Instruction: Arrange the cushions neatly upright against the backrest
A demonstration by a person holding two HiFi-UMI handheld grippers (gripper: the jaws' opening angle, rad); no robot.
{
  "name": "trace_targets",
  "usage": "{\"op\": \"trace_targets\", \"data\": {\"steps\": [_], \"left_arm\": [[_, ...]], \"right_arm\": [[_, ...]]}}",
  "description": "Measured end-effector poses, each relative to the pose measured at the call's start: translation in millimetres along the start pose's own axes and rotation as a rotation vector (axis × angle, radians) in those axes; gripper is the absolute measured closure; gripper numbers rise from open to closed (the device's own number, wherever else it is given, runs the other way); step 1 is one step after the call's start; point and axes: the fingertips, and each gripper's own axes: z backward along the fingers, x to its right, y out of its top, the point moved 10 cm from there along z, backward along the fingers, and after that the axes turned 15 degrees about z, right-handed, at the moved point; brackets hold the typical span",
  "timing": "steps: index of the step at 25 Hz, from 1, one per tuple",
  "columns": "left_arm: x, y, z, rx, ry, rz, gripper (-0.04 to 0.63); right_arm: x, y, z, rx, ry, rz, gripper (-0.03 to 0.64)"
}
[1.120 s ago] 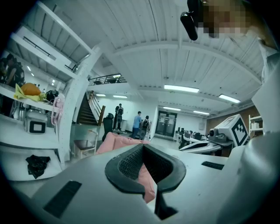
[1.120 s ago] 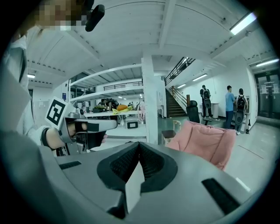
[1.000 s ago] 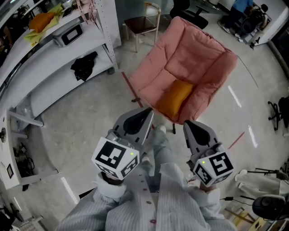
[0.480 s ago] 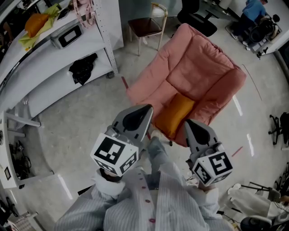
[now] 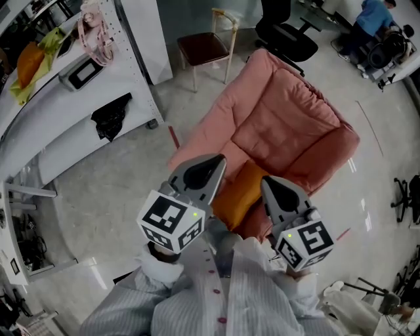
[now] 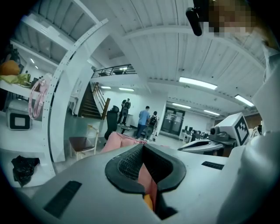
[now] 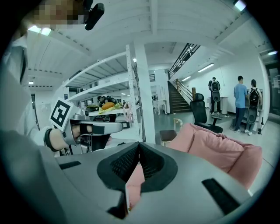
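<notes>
A pink padded armchair (image 5: pixel 289 125) stands ahead of me, its backrest toward the upper right. One orange cushion (image 5: pixel 237 193) lies flat on the seat near the front edge, partly hidden by my grippers. My left gripper (image 5: pixel 213 164) hangs over the seat's front left corner, shut and empty. To the cushion's right, my right gripper (image 5: pixel 268 184) is shut with nothing in it. In the left gripper view the closed jaws (image 6: pixel 142 151) show pink fabric and a sliver of orange cushion (image 6: pixel 148 202) beyond them. The right gripper view has the jaws (image 7: pixel 139 148) closed before the armchair (image 7: pixel 218 148).
White shelving (image 5: pixel 65 111) runs along the left, with a black cloth (image 5: pixel 110 117) on its lower shelf. A wooden chair (image 5: pixel 205 47) and a black office chair (image 5: pixel 289 33) stand behind the armchair. People (image 5: pixel 374 20) are at the far right.
Both grippers have moved forward toward the armchair, which now lies closer and lower in the head view. Their tips now overlap the seat's front edge. Jaws stayed shut.
</notes>
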Motion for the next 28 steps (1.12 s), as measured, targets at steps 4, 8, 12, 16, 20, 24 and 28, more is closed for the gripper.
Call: {"op": "trace_targets", "data": {"steps": [4, 8, 12, 16, 20, 24, 28], "left_arm": [[-8, -4, -29, -0.05, 0.013, 0.014, 0.584], [-18, -5, -47, -0.096, 0.02, 0.025, 0.584], [-27, -1, -61, -0.136, 0.004, 0.023, 0.584], [-33, -1, -73, -0.162, -0.009, 0.028, 0.584], [-42, -15, -82, -0.199, 0.003, 0.051, 0.584], [-57, -41, -91, -0.25, 0.032, 0.097, 0.584], [-74, -73, -99, -0.294, 0.084, 0.14, 0.584]], "right_arm": [[32, -11, -14, -0.019, -0.002, -0.034, 0.603], [51, -20, -23, -0.038, -0.017, -0.064, 0.603], [61, -24, -34, -0.053, -0.025, -0.091, 0.603], [69, -30, -39, -0.071, -0.043, -0.116, 0.603], [81, -47, -48, -0.112, -0.065, -0.116, 0.603], [92, -71, -60, -0.166, -0.069, -0.12, 0.603], [104, -100, -78, -0.219, -0.047, -0.118, 0.602]]}}
